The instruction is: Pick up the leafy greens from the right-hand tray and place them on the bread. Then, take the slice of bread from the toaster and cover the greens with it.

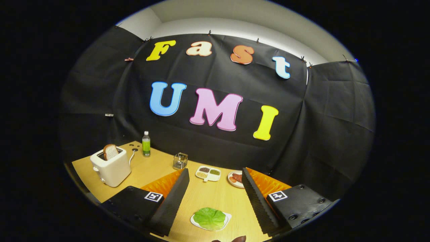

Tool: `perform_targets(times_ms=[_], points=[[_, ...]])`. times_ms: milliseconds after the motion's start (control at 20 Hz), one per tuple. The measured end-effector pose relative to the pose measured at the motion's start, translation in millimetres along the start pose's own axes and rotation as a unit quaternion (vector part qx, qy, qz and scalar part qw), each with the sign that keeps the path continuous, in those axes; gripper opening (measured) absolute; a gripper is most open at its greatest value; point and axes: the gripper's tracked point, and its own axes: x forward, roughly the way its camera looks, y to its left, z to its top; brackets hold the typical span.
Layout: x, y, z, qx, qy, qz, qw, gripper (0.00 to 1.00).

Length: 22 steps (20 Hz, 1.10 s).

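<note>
A green lettuce leaf (209,218) lies on a small white plate (227,221) on the wooden table, low between my two fingers. My gripper (215,183) is open, held above the table, with nothing between its black ribbed fingers (173,201). A white toaster (111,166) stands at the table's left, beyond the left finger, with a slice of bread (110,151) sticking up out of its slot. I cannot tell whether bread lies under the leaf.
A green-labelled bottle (146,144) stands behind the toaster. A small glass holder (180,161), a white divided dish of seeds (208,173) and a plate with red food (235,178) sit beyond the fingers near the black cloth wall.
</note>
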Motion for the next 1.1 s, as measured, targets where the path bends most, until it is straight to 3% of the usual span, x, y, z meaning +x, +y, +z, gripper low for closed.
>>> perform_targets(times_ms=[200, 600, 1000, 1100], points=[[21.0, 7.2, -69.8, 0.018, 0.09, 0.049, 0.995, 0.98], [53.9, 1.1, -217.1, -0.014, 0.241, 0.099, 0.965, 0.97], [88.7, 8.6, -291.3, 0.014, 0.314, 0.123, 0.942, 0.87], [94.5, 10.8, -299.8, 0.017, 0.324, 0.128, 0.937, 0.8]])
